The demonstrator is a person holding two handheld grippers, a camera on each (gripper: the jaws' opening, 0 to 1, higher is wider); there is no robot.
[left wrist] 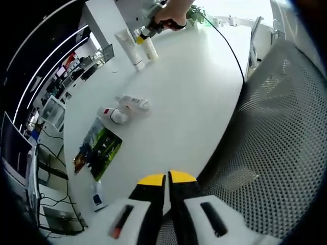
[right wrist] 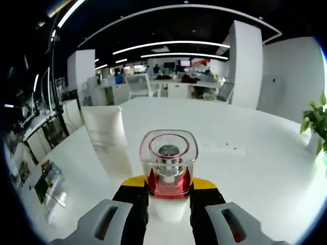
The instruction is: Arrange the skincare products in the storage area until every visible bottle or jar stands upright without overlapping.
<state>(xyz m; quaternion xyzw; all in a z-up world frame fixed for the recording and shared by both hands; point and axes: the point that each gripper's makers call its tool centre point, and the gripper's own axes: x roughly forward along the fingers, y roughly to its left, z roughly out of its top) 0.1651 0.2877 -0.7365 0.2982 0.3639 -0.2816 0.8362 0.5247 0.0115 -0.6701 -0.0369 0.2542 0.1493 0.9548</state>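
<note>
Left gripper (left wrist: pixel 167 179): its two yellow-tipped jaws are pressing together with nothing between them. It is hovering over the near edge of the white table (left wrist: pixel 194 87), beside a mesh chair (left wrist: pixel 276 138).

Right gripper (right wrist: pixel 168 186): its jaws are clenching a bottle (right wrist: pixel 168 168) with a clear square cap and a red part under it, one jaw at each side. In the left gripper view this gripper (left wrist: pixel 148 31) is showing at the far end of the table, and a hand (left wrist: pixel 176 13) is holding it.

Held bottle: it is standing upright on the table, just beside a white tube (right wrist: pixel 108 140).

White tube: it is standing upright, cap down, at the left of the held bottle. In the left gripper view the tube (left wrist: pixel 129 48) is standing next to that bottle (left wrist: pixel 148 48).

Lying bottles: two small white bottles (left wrist: pixel 134 103) (left wrist: pixel 112 115) are lying on their sides in the middle of the table, near each other; I cannot tell if they are touching.

Green packet (left wrist: pixel 99 148): it is lying flat near the table edge, apart from the lying bottles.

Plant (right wrist: pixel 317 122): it is standing at the far right edge of the table.
</note>
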